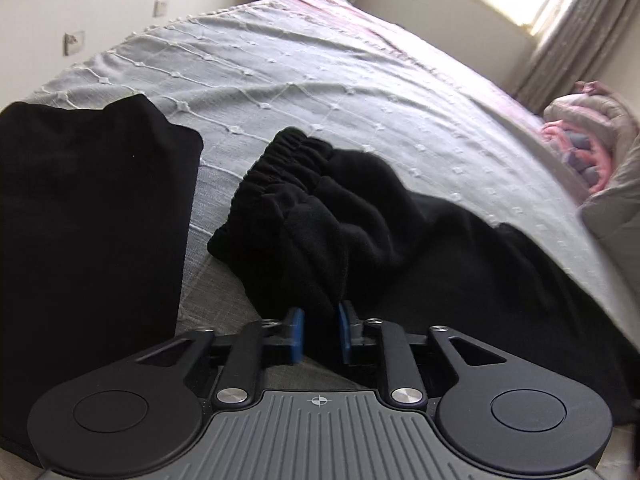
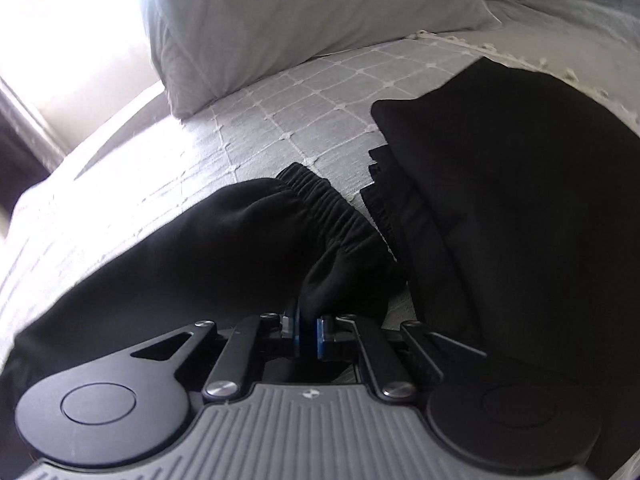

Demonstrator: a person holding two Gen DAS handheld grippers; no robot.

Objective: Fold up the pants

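Both jaws clamp soft black fleece pants (image 1: 320, 216) — gathered elastic waistband — on a tufted bedspread (image 1: 280, 80).

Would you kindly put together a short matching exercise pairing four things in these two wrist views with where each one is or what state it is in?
Things
1. loose black pants
2. folded black garment
3. pillow
4. left claw

Places or states
A. lies flat on the bedspread, left of the crumpled fabric in the left wrist view
B. closed on a bunch of black cloth
C. crumpled, elastic waistband showing
D. pale, at the top of the right wrist view

Pairs: 1-C, 2-A, 3-D, 4-B
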